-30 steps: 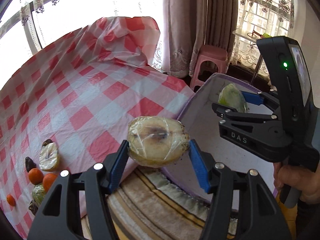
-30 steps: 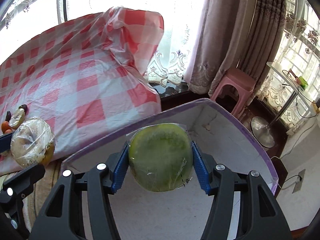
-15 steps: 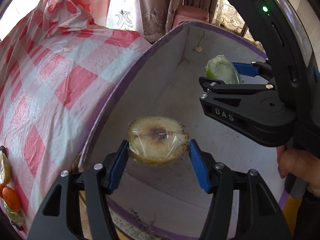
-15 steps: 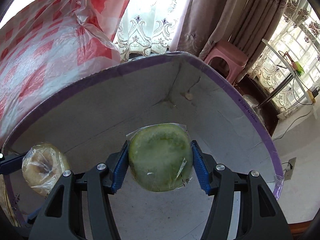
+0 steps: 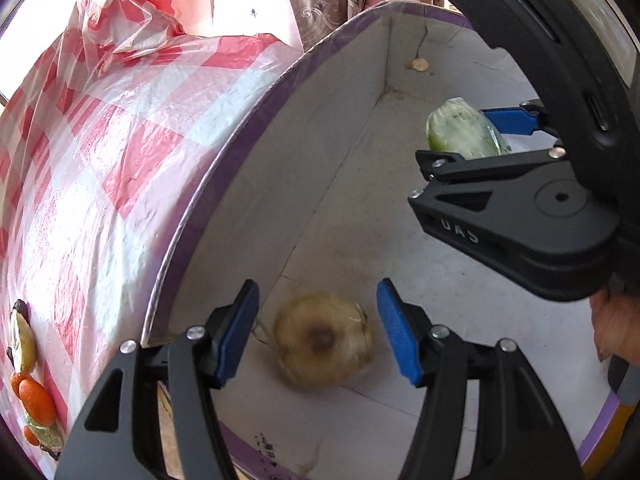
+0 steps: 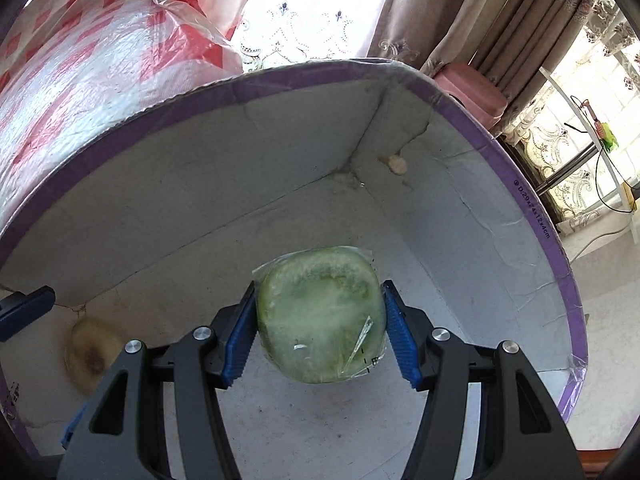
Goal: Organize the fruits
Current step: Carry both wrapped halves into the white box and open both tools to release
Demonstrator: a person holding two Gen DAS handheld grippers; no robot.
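Note:
My left gripper (image 5: 318,326) is open above the inside of a grey box with a purple rim (image 5: 240,128). A wrapped yellowish fruit half (image 5: 324,340) is below its fingers, blurred, at the box floor; it also shows in the right wrist view (image 6: 90,354). My right gripper (image 6: 320,320) is shut on a wrapped green fruit half (image 6: 322,314) and holds it over the box floor (image 6: 420,232). The right gripper also shows in the left wrist view (image 5: 492,136), holding the green fruit (image 5: 460,128).
A red-and-white checked tablecloth (image 5: 100,152) covers the table left of the box. Several more fruits, among them oranges (image 5: 34,398), lie at its left edge. A pink stool (image 6: 472,94), curtains and a window are behind the box.
My left gripper has opened and let go of the yellowish fruit half, which has dropped into the box. Both grippers have moved lower into the box. The right gripper still holds the green fruit.

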